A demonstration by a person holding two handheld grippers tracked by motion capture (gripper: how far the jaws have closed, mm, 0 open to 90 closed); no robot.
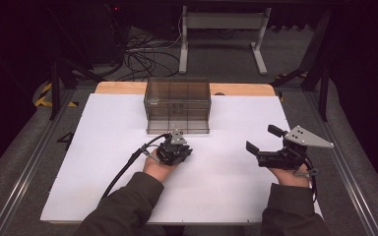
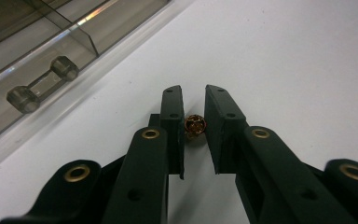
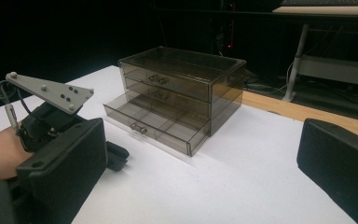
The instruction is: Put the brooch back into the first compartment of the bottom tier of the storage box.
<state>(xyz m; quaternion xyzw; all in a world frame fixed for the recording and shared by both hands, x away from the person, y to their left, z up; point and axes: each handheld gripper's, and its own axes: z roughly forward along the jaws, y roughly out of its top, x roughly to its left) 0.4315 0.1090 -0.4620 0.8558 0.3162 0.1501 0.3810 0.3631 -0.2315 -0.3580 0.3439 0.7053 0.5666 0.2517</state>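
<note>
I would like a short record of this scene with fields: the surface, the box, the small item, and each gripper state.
surface: white table top
box: smoky clear drawer box, three drawers, bottom drawer pulled out
small item: tiny gold-coloured object between the left gripper's jaws, identity unclear
left gripper: jaws close around the object, contact not certain
right gripper: jaws wide open, holding nothing, right of the box

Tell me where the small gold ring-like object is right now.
In the left gripper view, the small gold object sits on the white table between the left tool's two nearly closed jaws, just in front of the open bottom drawer of the smoky drawer box.
</note>
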